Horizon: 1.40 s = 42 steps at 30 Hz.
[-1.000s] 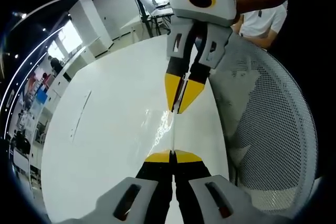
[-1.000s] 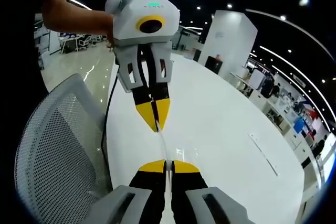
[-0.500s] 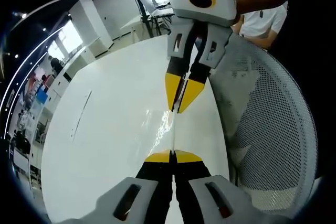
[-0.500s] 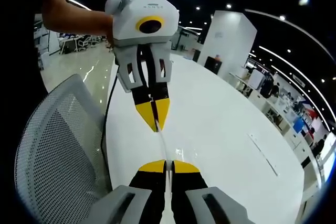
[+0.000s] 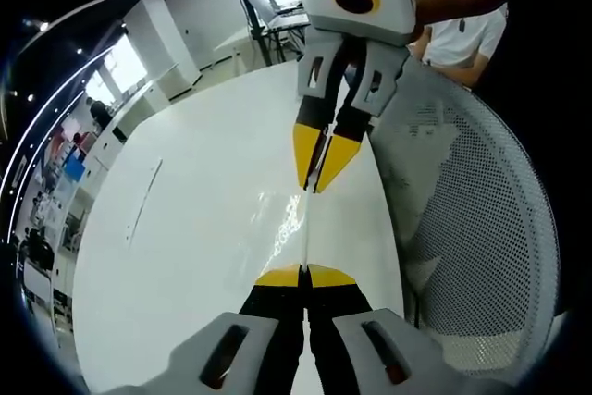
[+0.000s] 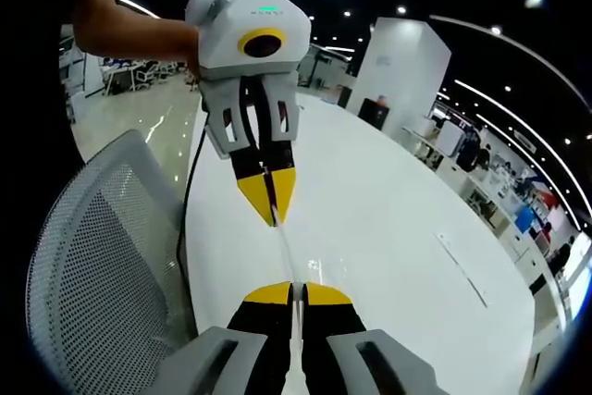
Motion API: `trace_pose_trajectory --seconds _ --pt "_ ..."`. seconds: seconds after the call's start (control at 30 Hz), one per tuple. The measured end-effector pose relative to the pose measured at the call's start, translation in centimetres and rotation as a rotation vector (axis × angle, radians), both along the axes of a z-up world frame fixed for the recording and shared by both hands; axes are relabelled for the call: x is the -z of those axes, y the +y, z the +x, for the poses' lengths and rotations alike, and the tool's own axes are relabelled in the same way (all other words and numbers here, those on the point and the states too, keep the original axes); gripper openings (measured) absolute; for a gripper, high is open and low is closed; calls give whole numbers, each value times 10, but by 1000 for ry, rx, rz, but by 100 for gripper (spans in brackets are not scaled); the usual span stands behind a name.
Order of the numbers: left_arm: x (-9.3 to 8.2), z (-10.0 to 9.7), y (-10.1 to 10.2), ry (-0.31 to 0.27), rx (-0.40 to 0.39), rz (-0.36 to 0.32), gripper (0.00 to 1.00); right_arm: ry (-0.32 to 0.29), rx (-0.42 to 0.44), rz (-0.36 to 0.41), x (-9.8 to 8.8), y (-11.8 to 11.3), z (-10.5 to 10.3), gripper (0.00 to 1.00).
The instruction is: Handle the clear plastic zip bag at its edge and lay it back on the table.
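Both your left gripper [image 5: 304,277] and right gripper [image 6: 293,294] pinch the bag [image 5: 294,219] edge shut; lower together, level, onto the counter [image 5: 194,228]

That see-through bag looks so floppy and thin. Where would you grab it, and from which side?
By its top edge, at the two ends, coming in along the edge from opposite sides. The clear zip bag is a thin sheet seen edge-on, stretched above the white table, so only the edge offers a pinch. The left gripper and right gripper each have their jaws shut on it there.
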<state>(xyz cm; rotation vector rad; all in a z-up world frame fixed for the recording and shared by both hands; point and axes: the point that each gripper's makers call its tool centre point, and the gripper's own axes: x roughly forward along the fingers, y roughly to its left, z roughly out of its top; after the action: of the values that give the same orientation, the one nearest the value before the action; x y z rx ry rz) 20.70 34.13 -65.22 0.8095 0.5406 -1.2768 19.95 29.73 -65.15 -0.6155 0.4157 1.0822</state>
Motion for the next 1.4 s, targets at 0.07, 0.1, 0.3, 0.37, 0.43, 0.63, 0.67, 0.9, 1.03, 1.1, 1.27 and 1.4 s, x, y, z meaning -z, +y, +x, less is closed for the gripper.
trace_pose_trajectory --seconds 0.07,0.1,0.3,0.37,0.43,0.63,0.67,0.9,1.03,1.1,1.27,1.4 --pt "0 0 0 -1 -1 -1 0 -1 1 1 0 0 0 0" --pt "-1 1 0 0 -2 -2 0 -1 2 1 0 0 0 0" --pt "-1 2 1 -3 -6 -6 0 -3 7 5 -1 -1 1 0" --pt "-1 2 1 -3 -7 -5 0 -3 8 4 -1 -1 1 0" --pt "-2 3 1 -4 -9 -7 0 -3 10 7 -2 -2 1 0" --pt "-2 3 1 -4 -11 -7 0 -4 12 8 -2 -3 2 0" --pt "-2 3 1 -5 -11 -6 0 -5 12 8 -2 -3 2 0" --pt "-3 3 0 -5 -12 -8 0 -5 15 10 -2 -4 2 0" --pt "-3 3 0 -5 -12 -8 0 -5 19 10 -2 -5 2 0" --pt "-3 3 0 -5 -12 -8 0 -5 20 9 -2 -5 2 0" --pt "-3 3 0 -6 -12 -9 0 -5 24 9 -3 -7 1 0" --pt "-3 3 0 -6 -13 -10 0 -6 26 10 -3 -7 1 0"
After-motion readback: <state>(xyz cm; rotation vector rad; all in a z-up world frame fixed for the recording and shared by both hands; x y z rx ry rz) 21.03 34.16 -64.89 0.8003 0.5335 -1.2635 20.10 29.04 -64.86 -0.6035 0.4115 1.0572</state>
